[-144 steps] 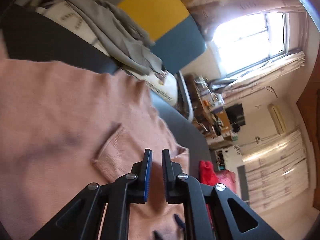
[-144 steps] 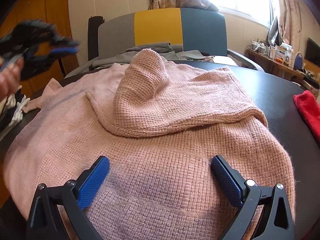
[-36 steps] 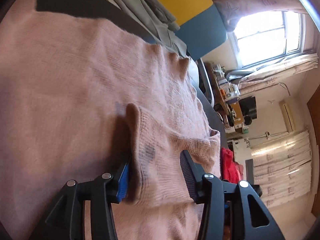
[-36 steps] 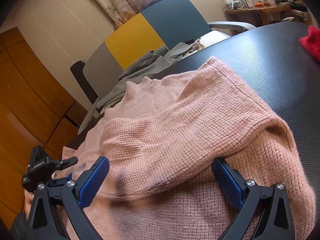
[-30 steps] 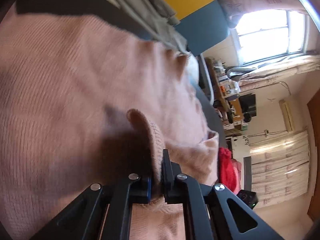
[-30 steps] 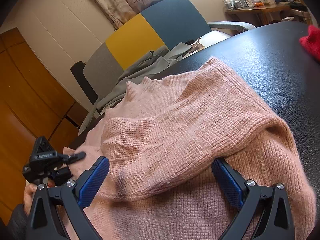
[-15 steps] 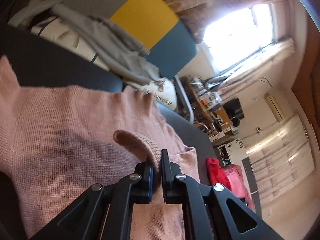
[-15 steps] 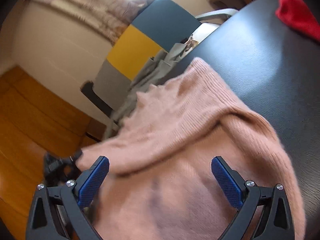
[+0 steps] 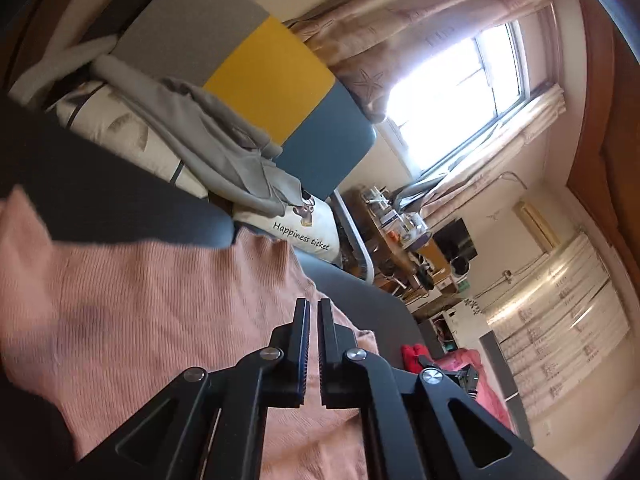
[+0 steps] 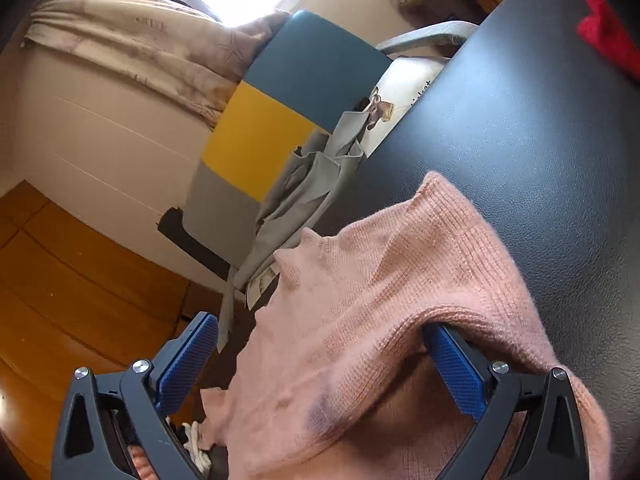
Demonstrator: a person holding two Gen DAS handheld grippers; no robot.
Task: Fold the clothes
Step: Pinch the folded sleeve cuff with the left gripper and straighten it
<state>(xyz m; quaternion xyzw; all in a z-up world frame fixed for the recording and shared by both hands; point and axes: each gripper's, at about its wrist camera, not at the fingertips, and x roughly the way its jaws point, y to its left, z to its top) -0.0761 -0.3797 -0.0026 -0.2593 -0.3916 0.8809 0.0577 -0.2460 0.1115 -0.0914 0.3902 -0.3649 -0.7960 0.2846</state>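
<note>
The pink sweater [image 10: 360, 320] is being spread over the dark table [image 10: 520, 120], with one fold bunched up between the wide-apart fingers of the right gripper [image 10: 320, 360] — the blue pad [image 10: 452, 364] on one side is partly tucked under the knit. The left gripper [image 9: 314, 320] is being held above the sweater with its fingers almost together; nothing seems to be pinched in the thin gap, though the low part is hidden. A grey cloth [image 9: 208, 136] is being draped on the grey, yellow and blue chair [image 9: 272, 80] behind the table — and a red cloth [image 10: 612, 32] is lying at the far edge.
</note>
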